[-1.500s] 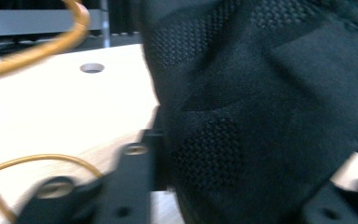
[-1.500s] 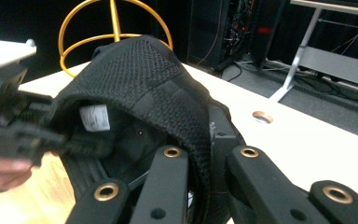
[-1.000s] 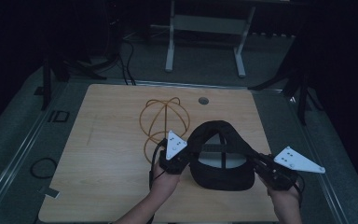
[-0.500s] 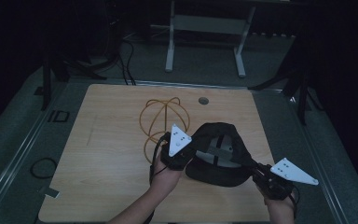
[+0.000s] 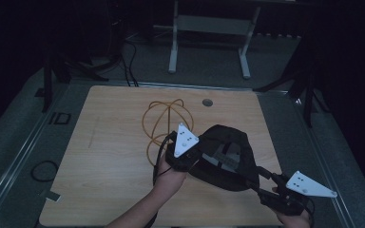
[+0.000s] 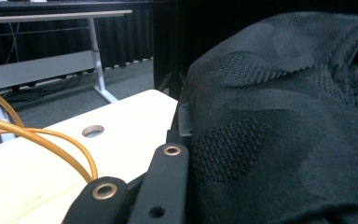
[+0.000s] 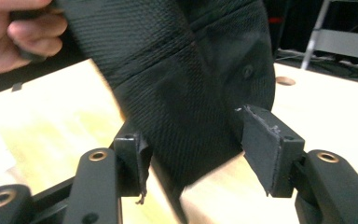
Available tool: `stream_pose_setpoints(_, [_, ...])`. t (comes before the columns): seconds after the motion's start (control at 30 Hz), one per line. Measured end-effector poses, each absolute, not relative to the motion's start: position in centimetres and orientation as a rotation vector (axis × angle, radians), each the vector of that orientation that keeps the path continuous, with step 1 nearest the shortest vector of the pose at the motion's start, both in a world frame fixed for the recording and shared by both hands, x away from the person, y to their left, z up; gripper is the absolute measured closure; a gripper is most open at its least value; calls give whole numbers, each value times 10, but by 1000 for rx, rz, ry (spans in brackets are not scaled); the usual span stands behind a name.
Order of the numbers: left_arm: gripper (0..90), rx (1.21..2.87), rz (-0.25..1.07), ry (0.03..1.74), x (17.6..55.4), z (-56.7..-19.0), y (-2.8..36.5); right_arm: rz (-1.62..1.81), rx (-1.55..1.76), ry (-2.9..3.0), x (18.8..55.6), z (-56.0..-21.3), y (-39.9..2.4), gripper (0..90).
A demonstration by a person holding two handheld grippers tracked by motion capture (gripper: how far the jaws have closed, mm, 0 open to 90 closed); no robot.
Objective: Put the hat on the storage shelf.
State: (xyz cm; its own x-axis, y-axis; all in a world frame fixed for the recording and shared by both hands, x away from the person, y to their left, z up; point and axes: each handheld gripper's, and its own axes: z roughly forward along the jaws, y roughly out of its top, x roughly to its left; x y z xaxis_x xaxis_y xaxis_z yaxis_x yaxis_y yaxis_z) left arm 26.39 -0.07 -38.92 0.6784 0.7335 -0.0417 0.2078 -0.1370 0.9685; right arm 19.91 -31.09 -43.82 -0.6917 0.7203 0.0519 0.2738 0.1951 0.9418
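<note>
- Since a second before, the right tongs (image 7: 193,140) had just sprung apart, the black knitted cap (image 5: 228,159) hanging between the pads, unpinched.
- Left tongs (image 5: 183,159) stayed clamped on the cap's textured edge, lifted above the pale wooden bench (image 5: 109,142).
- Orange cable (image 5: 159,118) lay looped beside it.

We see the left half of the wooden table (image 5: 100,156) bare, so a hand could pass there freely, same for the far right corner past the round grommet hole (image 5: 207,102). The looped orange cable (image 5: 164,118) blocks the middle, just beside the left gripper (image 5: 183,159). The black knit cap (image 5: 230,159) crowds the near right, hanging between the right gripper's (image 7: 193,154) parted jaws.
</note>
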Motion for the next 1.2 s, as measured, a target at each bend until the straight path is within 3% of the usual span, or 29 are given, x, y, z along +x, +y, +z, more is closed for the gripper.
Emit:
stream_pose_setpoints(0.27, [893,1698,544,743,262,-388,-1,1500,893,2148,191,-445,-333,399])
stream_pose_setpoints(0.67, [892,1763,434,585,256,-389,5,1475,879,2093,201,-431,-367,470])
stream_pose_setpoints(1.2, [891,1818,312,350,251,-394,28,1538,474,2251,214,-391,-308,461])
